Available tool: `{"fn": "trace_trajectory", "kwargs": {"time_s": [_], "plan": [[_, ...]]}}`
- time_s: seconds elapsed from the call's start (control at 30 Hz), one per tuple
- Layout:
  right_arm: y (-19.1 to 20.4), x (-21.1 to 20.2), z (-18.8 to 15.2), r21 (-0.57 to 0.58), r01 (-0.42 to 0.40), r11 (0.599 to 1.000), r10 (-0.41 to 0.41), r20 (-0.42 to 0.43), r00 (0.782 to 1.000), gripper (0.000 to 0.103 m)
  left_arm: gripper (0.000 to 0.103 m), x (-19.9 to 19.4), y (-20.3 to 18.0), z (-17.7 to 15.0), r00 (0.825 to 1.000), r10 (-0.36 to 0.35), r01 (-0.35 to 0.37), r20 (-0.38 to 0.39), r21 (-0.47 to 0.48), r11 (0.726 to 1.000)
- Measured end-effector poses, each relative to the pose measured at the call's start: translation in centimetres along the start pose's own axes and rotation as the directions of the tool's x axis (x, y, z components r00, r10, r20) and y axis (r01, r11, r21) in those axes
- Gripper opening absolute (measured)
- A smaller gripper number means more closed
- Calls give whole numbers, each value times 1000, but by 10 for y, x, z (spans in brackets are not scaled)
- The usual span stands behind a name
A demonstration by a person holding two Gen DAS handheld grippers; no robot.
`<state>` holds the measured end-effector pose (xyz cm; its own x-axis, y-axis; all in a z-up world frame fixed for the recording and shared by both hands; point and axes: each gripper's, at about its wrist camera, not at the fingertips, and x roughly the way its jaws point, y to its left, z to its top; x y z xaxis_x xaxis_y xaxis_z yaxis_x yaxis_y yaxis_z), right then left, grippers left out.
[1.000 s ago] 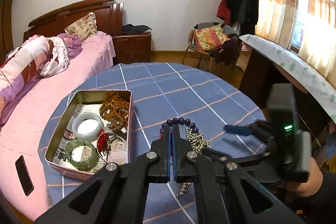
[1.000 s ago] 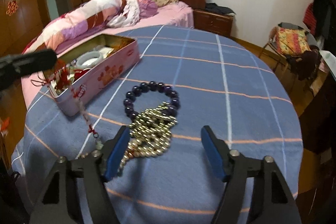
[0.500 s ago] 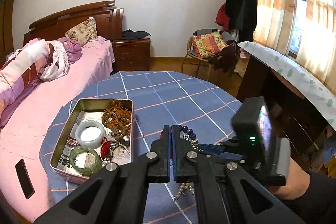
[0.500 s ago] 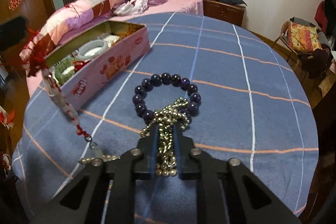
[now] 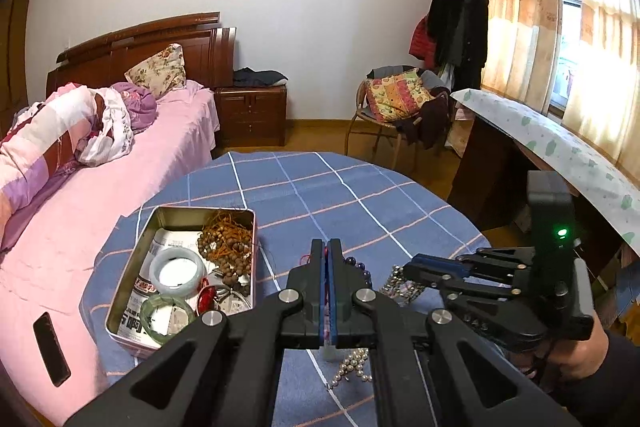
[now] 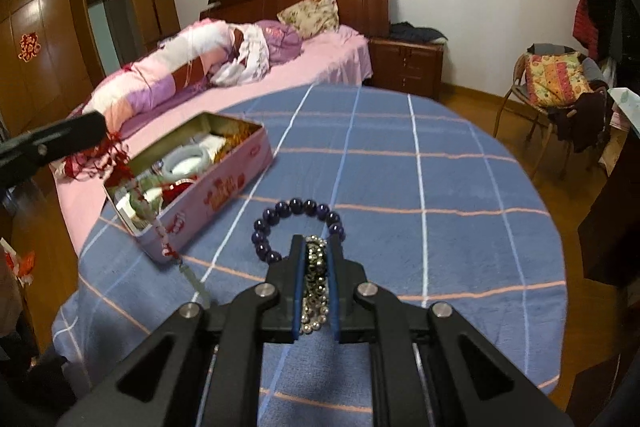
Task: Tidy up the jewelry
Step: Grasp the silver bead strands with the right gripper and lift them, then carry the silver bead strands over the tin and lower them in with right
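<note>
Two pieces are in hand at once, so take them to the tin (image 6: 224,187) one at a time. Your right claw (image 6: 316,263) is closed on the silver bead chain (image 6: 316,291), which hangs just off the surface (image 6: 440,187) on the near side of the tin, touching the purple bead bracelet (image 6: 296,223). Lift straight up so the chain clears that bracelet without dragging it. Your left claw (image 5: 328,267) is pinched shut on the red-tasselled cord (image 6: 120,163), which dangles over the tin's near corner. Lower that cord in first, then bring the chain over the tin's open middle before you release.
</note>
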<state>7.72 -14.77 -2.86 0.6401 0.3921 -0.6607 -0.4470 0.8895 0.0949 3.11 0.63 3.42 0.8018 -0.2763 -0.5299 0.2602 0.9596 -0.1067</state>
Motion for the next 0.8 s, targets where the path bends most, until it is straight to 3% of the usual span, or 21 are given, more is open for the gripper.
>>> {"fn": "trace_trajectory", "kwargs": {"time_s": [0.8], "plan": [[19,-19,33,-44,-35,998,39,105,994,12,0,-5,12,23,998,58,-59,32,27,998]]}}
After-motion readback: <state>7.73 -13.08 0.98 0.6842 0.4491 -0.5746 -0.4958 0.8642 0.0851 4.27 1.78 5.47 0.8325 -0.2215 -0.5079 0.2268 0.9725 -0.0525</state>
